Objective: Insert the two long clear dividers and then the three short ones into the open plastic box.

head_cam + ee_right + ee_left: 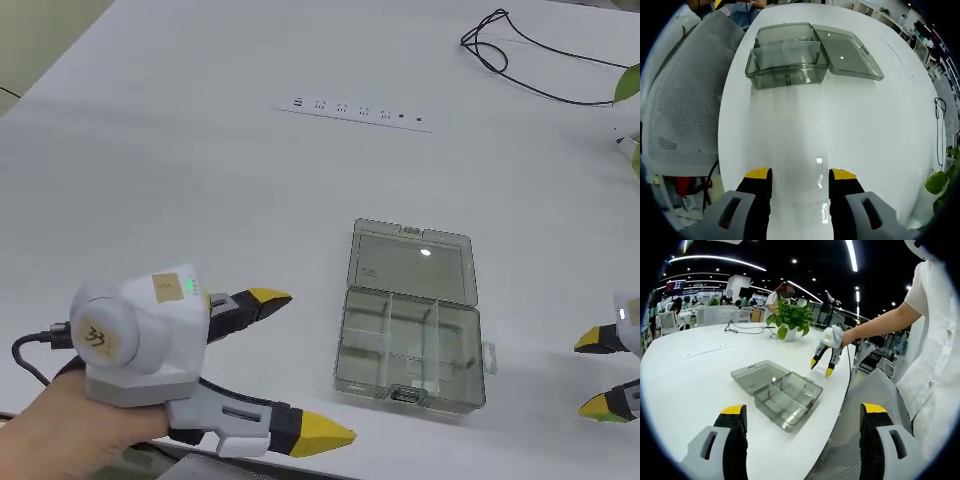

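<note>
Open box parked between two empty grippers

Head view: plastic box (pixel 410 350) close to the table's (pixel 200 180) near edge, long side running left-right, lid (pixel 412 262) folded back on the far side. Left gripper (pixel 295 365) just left of it and nearer, jaws spread, holding nothing. Right gripper (pixel 603 372) further off right, spread and empty too. Looks like some clear dividers (pixel 432 325) seated inside, can't count them.
Left gripper view: box ahead and slightly left, right gripper beyond it.
Right gripper view: box straight ahead, well apart. Clear glint (pixel 819 175) on the table between the jaws, maybe a divider, can't tell. Loads of bare table on the far side.
</note>
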